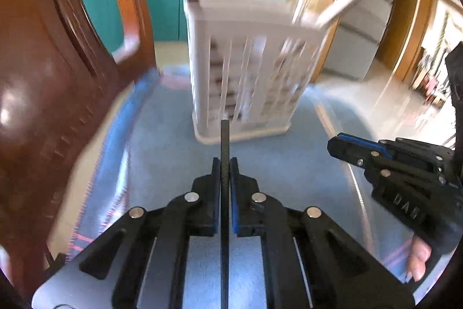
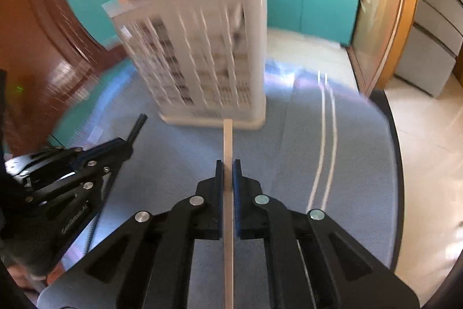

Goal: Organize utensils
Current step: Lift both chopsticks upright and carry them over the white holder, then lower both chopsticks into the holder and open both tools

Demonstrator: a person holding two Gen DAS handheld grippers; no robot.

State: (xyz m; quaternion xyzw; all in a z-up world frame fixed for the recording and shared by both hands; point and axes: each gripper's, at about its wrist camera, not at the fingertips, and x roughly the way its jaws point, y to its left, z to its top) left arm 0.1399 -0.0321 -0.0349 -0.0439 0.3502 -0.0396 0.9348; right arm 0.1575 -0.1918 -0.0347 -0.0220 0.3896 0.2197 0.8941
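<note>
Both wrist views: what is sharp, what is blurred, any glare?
Left wrist: left gripper and black stick sharp; basket motion-smeared; glare on the chair. Right wrist: right gripper and pale stick sharp; basket smeared; cloth washed out behind it.

Embossed letters on both tongs' bodies, too blurred to read

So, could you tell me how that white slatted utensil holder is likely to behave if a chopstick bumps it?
The white holder looks tall over a narrow base, so it may tip. Its thin slatted walls suggest light plastic, easily nudged. The blue mat under it probably adds some grip against sliding.
</note>
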